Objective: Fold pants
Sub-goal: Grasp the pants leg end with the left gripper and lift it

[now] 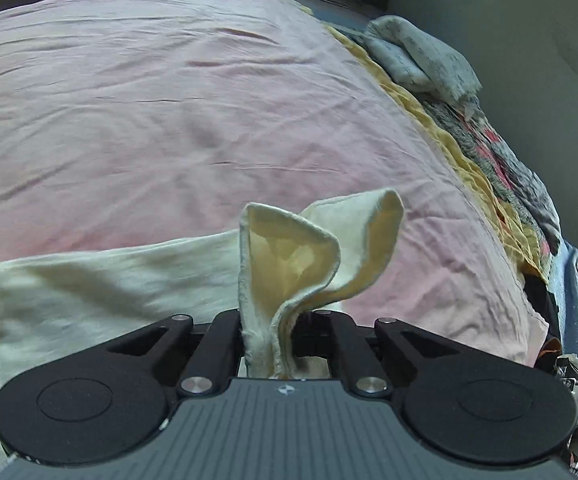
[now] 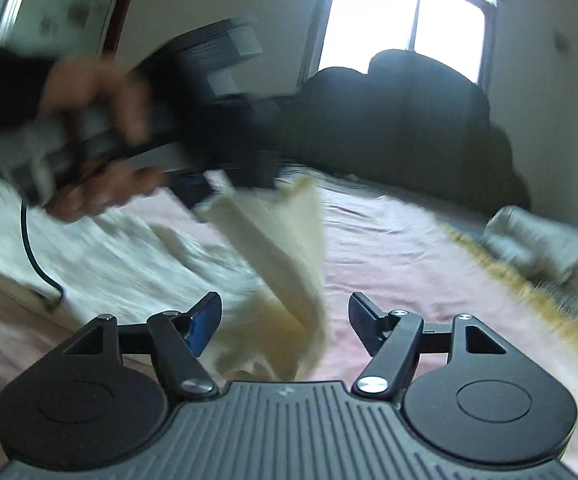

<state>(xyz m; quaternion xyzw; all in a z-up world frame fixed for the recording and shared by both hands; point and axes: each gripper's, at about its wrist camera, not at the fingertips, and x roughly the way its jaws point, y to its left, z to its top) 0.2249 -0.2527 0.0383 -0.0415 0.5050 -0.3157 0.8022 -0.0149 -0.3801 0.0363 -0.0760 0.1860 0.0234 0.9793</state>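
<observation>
The cream pants [image 1: 69,292] lie across the pink bed sheet [image 1: 169,120]. My left gripper [image 1: 275,336] is shut on a hem edge of the pants, and two flaps of cloth stick up out of it. In the right wrist view the left gripper [image 2: 209,184] is held in a hand at the upper left and lifts a fold of the pants [image 2: 285,248] off the bed. My right gripper [image 2: 285,316] is open, with the hanging fold of cloth between its fingers [image 2: 209,320]. That view is blurred.
A yellow blanket edge [image 1: 469,168] and a patterned quilt [image 1: 501,152] run along the bed's right side. A folded grey cloth [image 1: 421,56] lies at the far right corner. A dark heap [image 2: 401,120] sits under the window [image 2: 401,16]. A black cable [image 2: 35,256] trails over the pants.
</observation>
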